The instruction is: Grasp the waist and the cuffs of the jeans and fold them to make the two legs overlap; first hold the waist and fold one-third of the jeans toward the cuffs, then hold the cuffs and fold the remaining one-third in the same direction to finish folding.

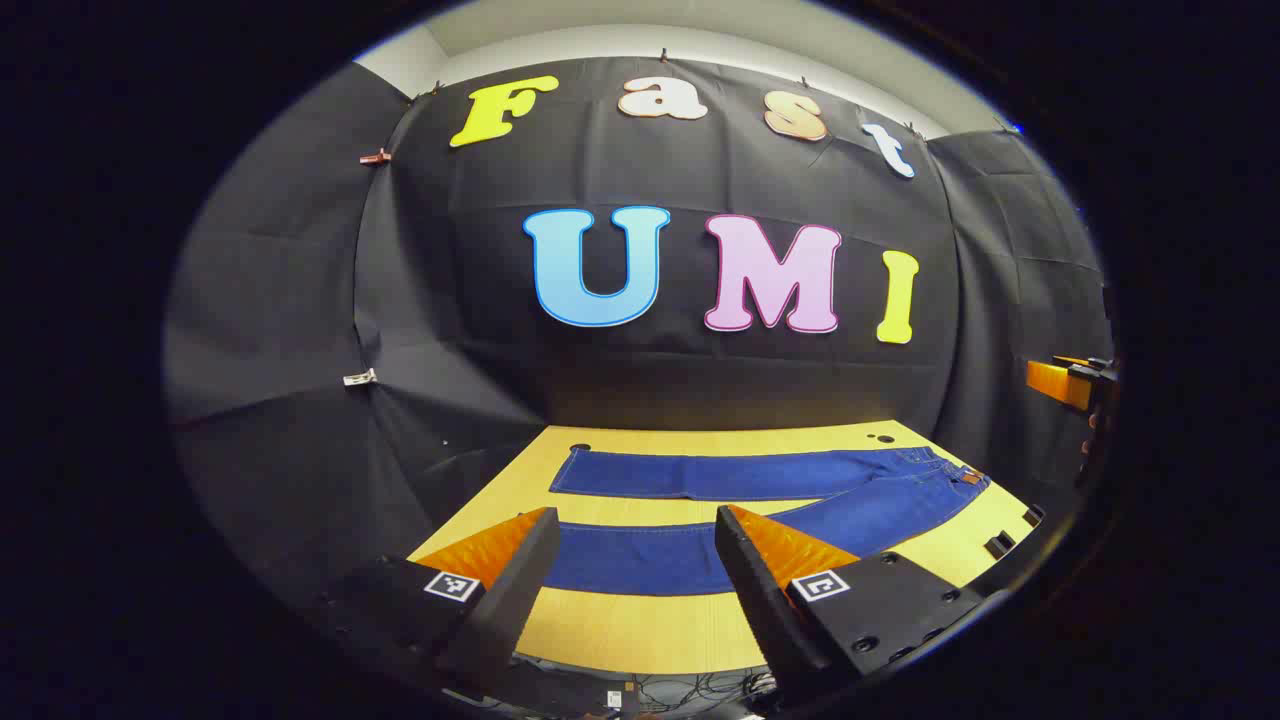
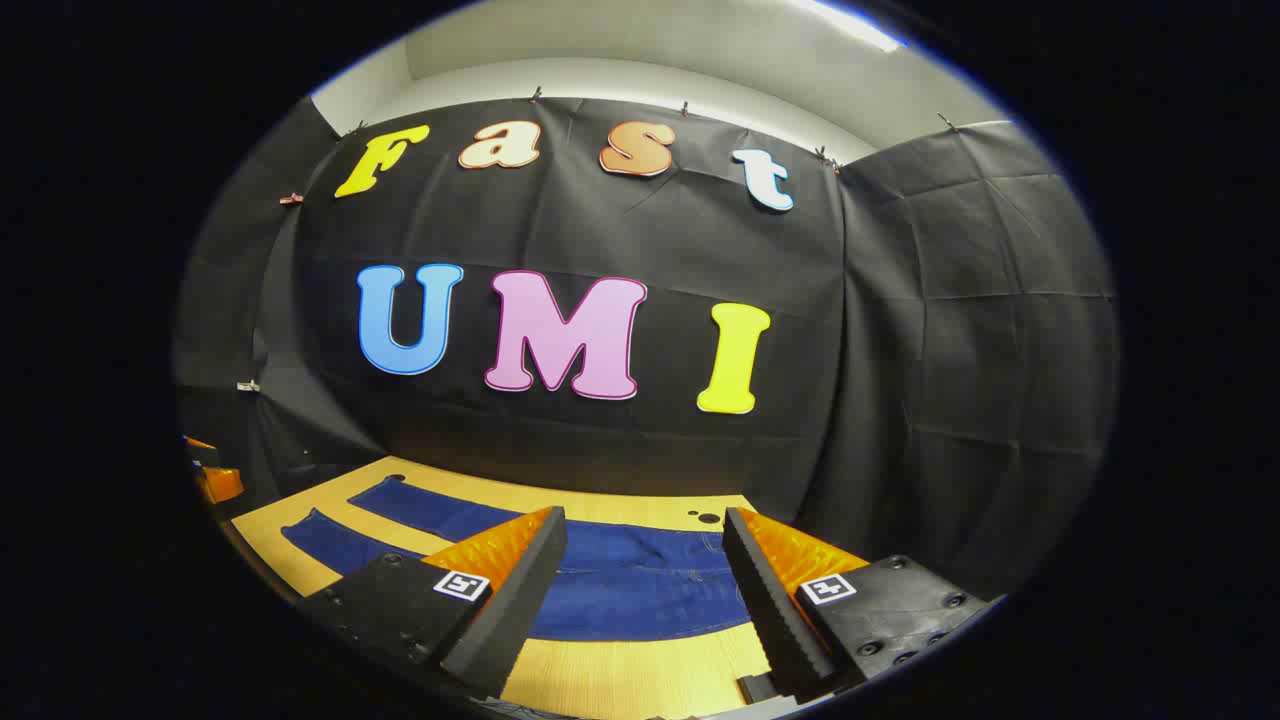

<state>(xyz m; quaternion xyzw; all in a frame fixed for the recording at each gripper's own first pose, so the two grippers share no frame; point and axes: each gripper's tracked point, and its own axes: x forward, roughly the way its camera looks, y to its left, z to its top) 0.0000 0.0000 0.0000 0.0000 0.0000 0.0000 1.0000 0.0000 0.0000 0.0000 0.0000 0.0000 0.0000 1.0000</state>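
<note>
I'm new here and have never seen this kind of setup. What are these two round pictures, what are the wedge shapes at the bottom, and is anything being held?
Each picture comes from a camera riding on a hand-held two-finger gripper, looking forward along its fingers. The wedges at the bottom are those fingers. One picture is from the left gripper, the other from the right gripper. Both are open and hold nothing. Ahead is a wooden table with blue jeans spread flat, the legs apart. In the left gripper view the waist lies to the right. The right gripper view looks over the waist end. The folding has not begun.

Matt denim jeans (image 1: 760, 475) on smooth wood-grain table (image 1: 640, 625)
</note>
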